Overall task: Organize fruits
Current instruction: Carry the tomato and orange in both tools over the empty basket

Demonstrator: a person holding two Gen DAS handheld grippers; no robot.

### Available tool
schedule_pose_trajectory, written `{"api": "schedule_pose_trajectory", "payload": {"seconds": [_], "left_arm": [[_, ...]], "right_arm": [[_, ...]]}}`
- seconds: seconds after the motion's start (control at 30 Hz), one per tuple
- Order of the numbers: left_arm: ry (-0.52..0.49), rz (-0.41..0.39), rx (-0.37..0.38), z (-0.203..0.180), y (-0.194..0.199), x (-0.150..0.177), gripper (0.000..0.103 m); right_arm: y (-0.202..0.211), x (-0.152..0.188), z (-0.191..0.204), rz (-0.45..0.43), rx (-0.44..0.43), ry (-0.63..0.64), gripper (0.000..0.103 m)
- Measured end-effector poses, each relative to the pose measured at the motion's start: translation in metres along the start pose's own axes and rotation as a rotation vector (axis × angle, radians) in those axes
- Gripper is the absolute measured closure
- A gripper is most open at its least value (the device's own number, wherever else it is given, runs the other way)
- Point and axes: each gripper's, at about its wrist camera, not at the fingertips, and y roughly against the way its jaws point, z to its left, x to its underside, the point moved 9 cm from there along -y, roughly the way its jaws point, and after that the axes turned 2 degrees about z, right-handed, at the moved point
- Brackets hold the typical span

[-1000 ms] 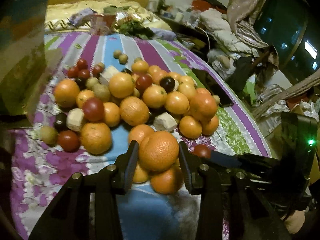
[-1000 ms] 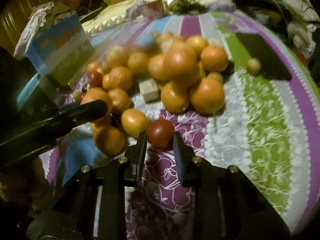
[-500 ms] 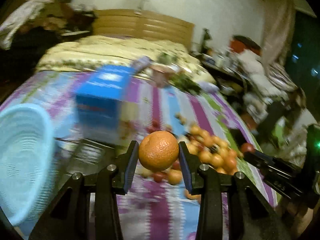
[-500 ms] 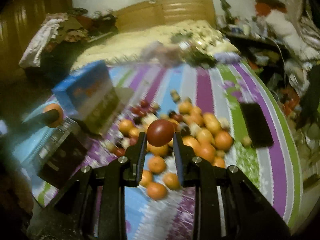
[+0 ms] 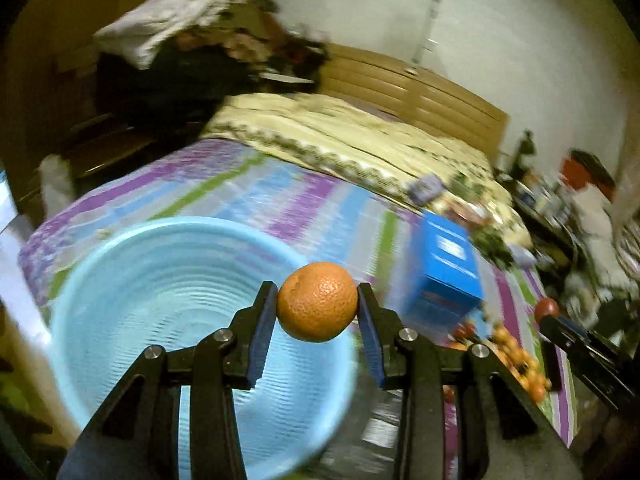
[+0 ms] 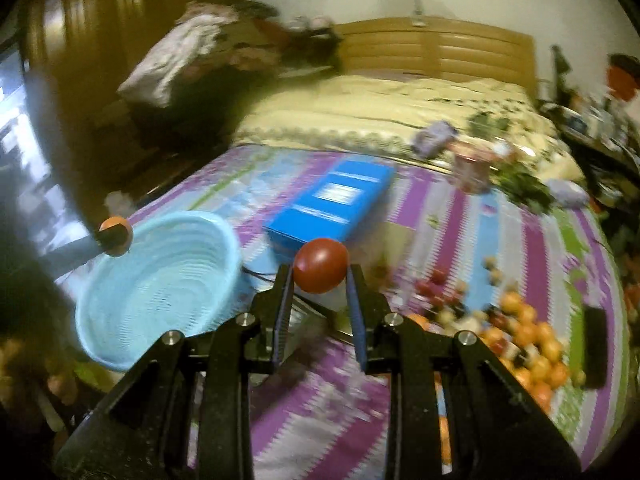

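dim warm indoor light; background motion-blurred, fisheye edges bent and dark.

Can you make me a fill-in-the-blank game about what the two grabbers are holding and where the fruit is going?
1. The left gripper is shut on an ____ fruit.
2. The right gripper squeezes a small, dark ____ fruit.
3. The round basket on the bed is light ____.
4. The box lying beside the basket is ____.

Missing words: orange; red; blue; blue
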Motion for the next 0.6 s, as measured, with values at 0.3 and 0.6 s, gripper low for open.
{"api": "schedule_pose_trajectory", "payload": {"seconds": [0.3,0.6], "left_arm": [[0.109,0.04,-0.093,0.096,0.0,-0.007,0.062],[0.132,0.18,-0.102,0.142,-0.031,0.016,0.062]], "right_arm": [[-0.05,-0.016,0.094,0.104,-0.148,0.101,0.076],[-0.109,0.004,0.147,0.317,-0.225,0.178,0.076]]}}
